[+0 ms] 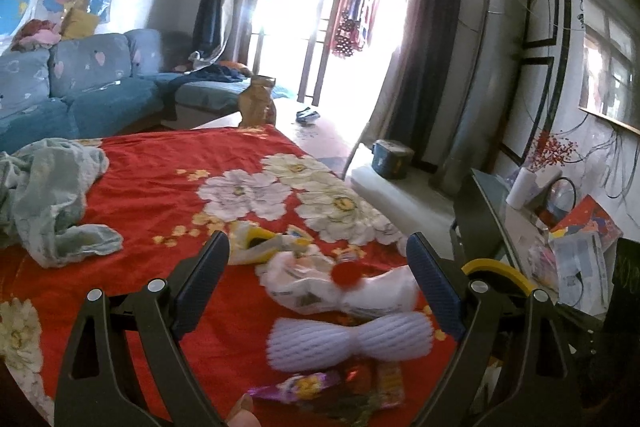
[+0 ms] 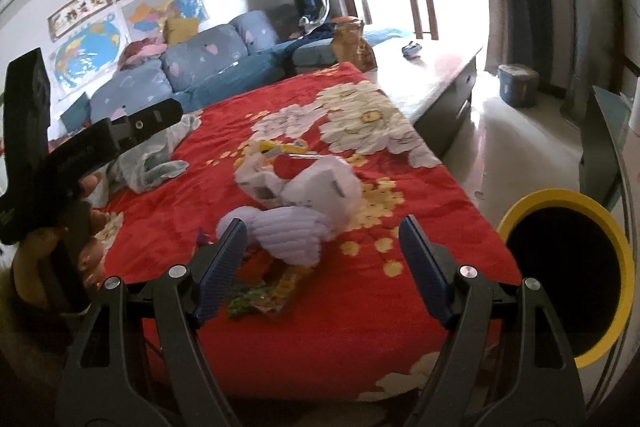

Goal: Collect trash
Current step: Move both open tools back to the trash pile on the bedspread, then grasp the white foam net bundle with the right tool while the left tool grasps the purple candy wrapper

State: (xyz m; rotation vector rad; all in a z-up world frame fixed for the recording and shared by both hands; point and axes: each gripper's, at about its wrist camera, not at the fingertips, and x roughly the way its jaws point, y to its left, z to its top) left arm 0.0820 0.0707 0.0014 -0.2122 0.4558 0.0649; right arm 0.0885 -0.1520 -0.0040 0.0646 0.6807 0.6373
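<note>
Trash lies in a loose heap on the red flowered cloth [image 1: 160, 179]: a white foam fruit net [image 1: 348, 341], a crumpled white plastic bag [image 1: 312, 287] with a red cap on it, a yellow wrapper [image 1: 256, 243] and a colourful snack wrapper [image 1: 320, 391]. My left gripper [image 1: 318, 247] hangs open above the heap with nothing between its fingers. In the right wrist view the foam net [image 2: 288, 231], the bag [image 2: 316, 187] and the snack wrapper [image 2: 260, 295] lie just ahead of my right gripper [image 2: 323, 227], which is open and empty too. A yellow-rimmed bin [image 2: 624, 267] stands right of the table.
A crumpled pale blue cloth [image 1: 52, 195] lies at the table's left. A brown jar [image 1: 258, 103] stands at its far end, with a blue sofa [image 1: 100, 87] behind. A cluttered glass stand [image 1: 560, 239] is on the right. A hand [image 2: 92, 227] holds the left gripper's body.
</note>
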